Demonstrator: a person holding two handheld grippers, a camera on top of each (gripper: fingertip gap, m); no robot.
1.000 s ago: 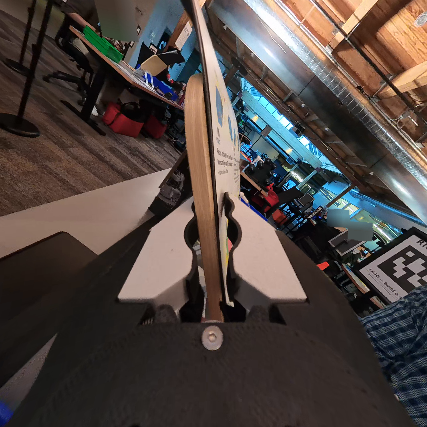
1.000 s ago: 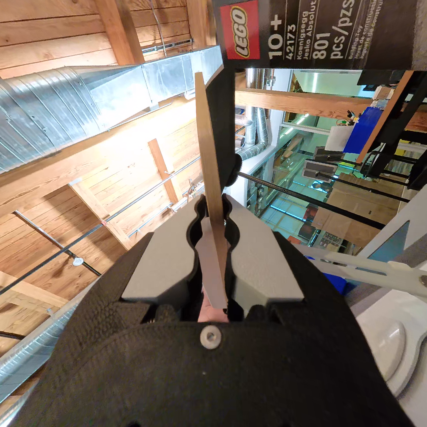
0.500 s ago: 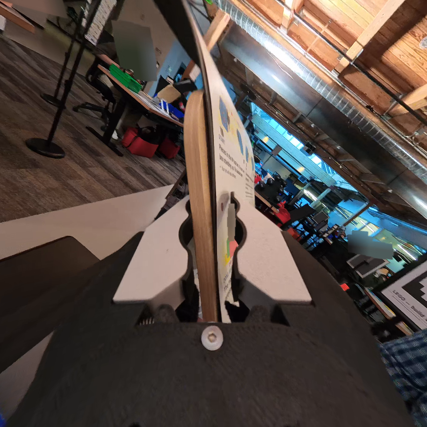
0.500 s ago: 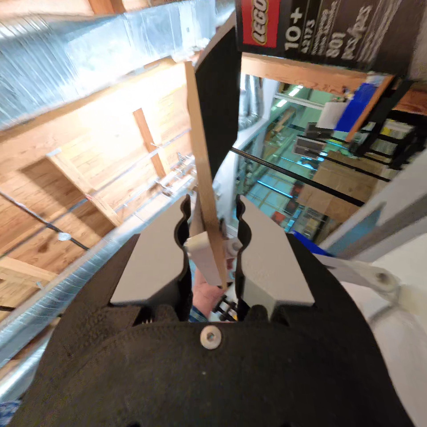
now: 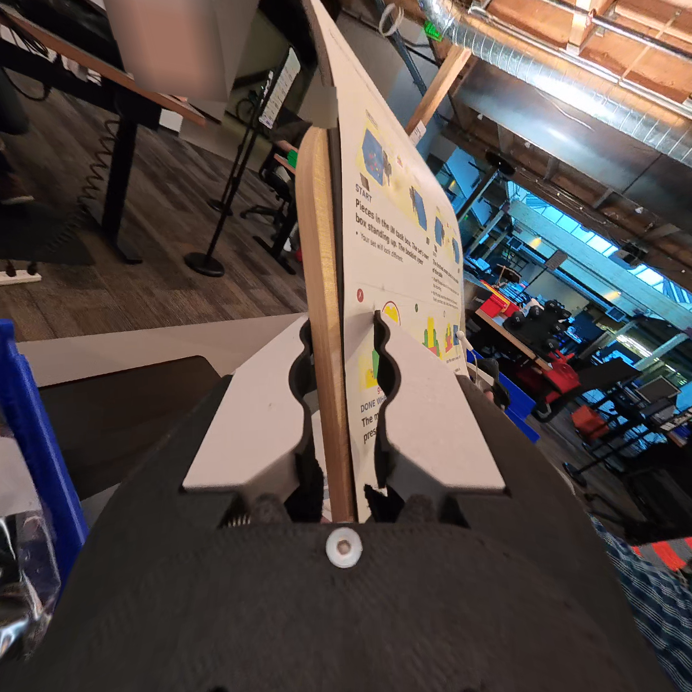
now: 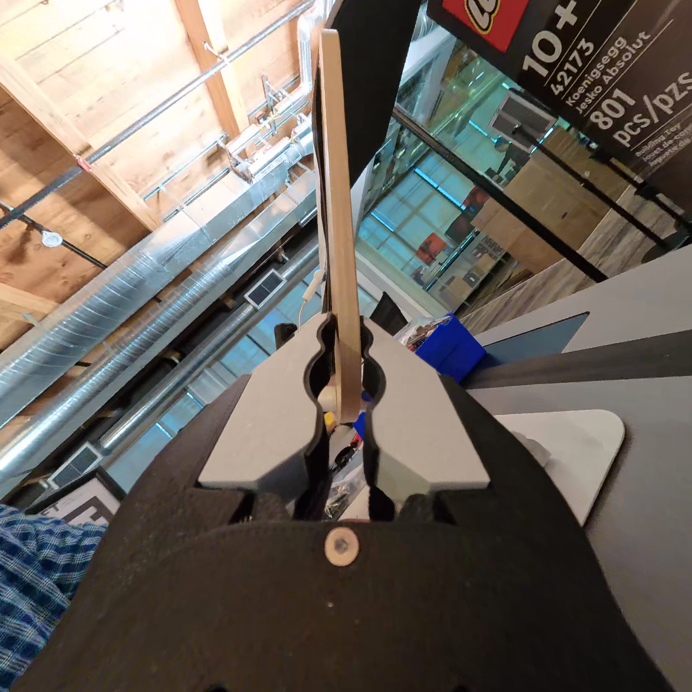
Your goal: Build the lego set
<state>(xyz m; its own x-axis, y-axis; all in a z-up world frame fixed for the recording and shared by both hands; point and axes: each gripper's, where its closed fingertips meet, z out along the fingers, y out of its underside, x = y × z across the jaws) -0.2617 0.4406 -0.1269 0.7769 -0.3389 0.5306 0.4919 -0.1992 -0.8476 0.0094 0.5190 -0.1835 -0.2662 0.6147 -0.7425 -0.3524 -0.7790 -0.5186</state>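
A thin wooden board (image 5: 318, 262) with a printed instruction sheet (image 5: 393, 243) on one face stands edge-on between the fingers of both grippers. My left gripper (image 5: 341, 318) is open. Its left finger (image 5: 262, 412) lies against the wood, and a strip of the sheet shows between the board and the right finger (image 5: 430, 412). In the right wrist view the same board (image 6: 337, 187) runs up from my right gripper (image 6: 346, 320), whose fingertips (image 6: 370, 344) are shut on its edge. A black Lego box (image 6: 599, 75) stands at the upper right.
A blue bin (image 5: 22, 412) with clear bags sits at the left, and it also shows in the right wrist view (image 6: 449, 352). A white table (image 5: 149, 348) carries a dark mat (image 5: 112, 404). A light grey panel (image 6: 561, 449) lies at the right. A plaid sleeve (image 6: 37, 561) is near. Some 30 centimeters of space lies between my two pairs of fingers.
My left jaws have widened off the board they were pressing. My right jaws opened wide, then came together again on the board's edge. Both views have swung round.
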